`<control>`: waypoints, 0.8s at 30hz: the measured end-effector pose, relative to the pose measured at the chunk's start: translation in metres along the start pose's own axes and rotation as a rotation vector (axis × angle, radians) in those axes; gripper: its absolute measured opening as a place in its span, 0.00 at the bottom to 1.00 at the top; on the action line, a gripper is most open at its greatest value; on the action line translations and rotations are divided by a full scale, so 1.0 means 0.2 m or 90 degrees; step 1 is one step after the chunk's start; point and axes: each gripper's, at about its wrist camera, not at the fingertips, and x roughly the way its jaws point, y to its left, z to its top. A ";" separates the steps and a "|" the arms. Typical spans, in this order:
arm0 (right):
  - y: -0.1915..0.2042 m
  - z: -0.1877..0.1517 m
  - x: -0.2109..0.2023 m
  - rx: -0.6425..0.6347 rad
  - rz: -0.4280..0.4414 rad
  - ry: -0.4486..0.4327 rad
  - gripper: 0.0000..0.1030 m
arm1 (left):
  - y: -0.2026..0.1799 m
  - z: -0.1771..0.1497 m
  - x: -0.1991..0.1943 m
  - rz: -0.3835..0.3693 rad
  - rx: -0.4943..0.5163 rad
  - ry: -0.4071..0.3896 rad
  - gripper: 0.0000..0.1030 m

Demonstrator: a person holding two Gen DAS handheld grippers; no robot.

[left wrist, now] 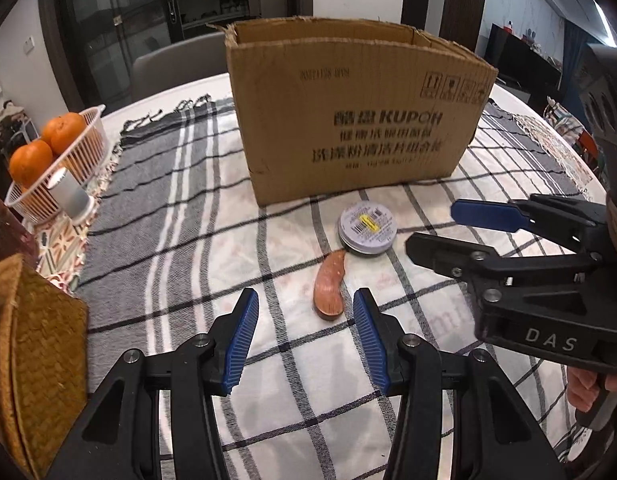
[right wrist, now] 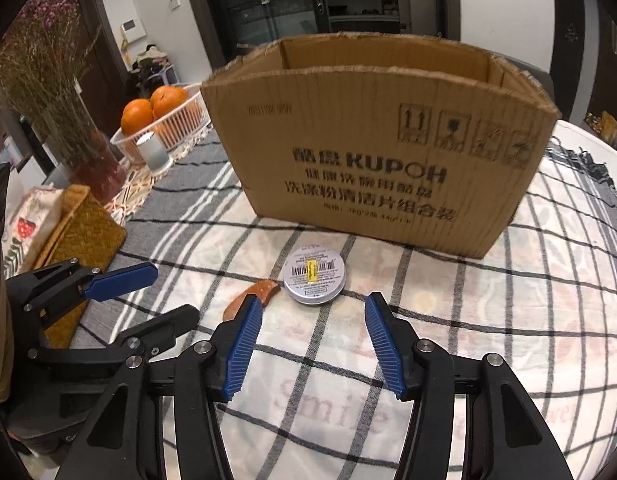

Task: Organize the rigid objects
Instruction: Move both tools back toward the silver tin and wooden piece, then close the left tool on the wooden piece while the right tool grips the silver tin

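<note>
A: Where do the task's things lie, as we read both wrist views?

B: On the checked cloth [left wrist: 212,216] over the surface, just near of the cardboard box [left wrist: 348,120], which stands open-topped at the far side. The round tin [left wrist: 366,230] lies flat, label up; the wooden piece [left wrist: 328,294], curved and tapered, lies near-left of it, its narrow tip at the tin's rim, touching or nearly so.

A: And our tools?

B: The left tool [left wrist: 304,338] has its jaws apart with nothing between them; the wooden piece lies just ahead of its gap, slightly right of centre, its long axis running roughly near to far, about in line with the fingers. The right tool [right wrist: 312,340] is likewise parted and empty; the tin [right wrist: 314,278] lies straight ahead of its gap.

A: Which hand is nearer to which?

B: We judge the left nearer the wooden piece, the right nearer the tin. The right tool's own left finger hides part of the wooden piece [right wrist: 264,290].
</note>
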 end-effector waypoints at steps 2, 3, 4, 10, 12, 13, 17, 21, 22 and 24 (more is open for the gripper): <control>0.00 -0.01 0.03 -0.011 0.007 0.008 0.53 | 0.00 -0.01 0.03 -0.010 -0.001 0.004 0.47; 0.01 -0.01 0.04 -0.016 0.009 0.010 0.53 | 0.00 -0.02 0.04 -0.011 -0.002 0.006 0.47; 0.01 -0.01 0.06 -0.021 0.009 0.013 0.53 | 0.00 -0.02 0.05 -0.013 -0.002 0.008 0.47; 0.00 0.00 0.15 -0.043 0.017 0.031 0.53 | 0.00 -0.03 0.12 -0.029 0.002 0.006 0.47; 0.00 0.00 0.18 -0.050 0.017 0.037 0.53 | -0.01 -0.03 0.15 -0.032 0.001 0.006 0.47; 0.00 0.00 0.19 -0.052 0.018 0.041 0.53 | -0.01 -0.03 0.16 -0.034 0.000 0.005 0.47; 0.00 0.01 0.24 -0.065 0.019 0.047 0.53 | 0.00 -0.02 0.19 -0.044 -0.003 -0.001 0.47; 0.00 0.03 0.28 -0.075 0.030 0.047 0.53 | 0.01 -0.02 0.23 -0.047 -0.005 0.001 0.46; 0.00 0.03 0.29 -0.076 0.030 0.048 0.53 | 0.01 -0.02 0.23 -0.048 -0.006 0.001 0.46; 0.00 0.04 0.31 -0.079 0.030 0.050 0.53 | 0.02 -0.01 0.25 -0.051 -0.007 0.001 0.46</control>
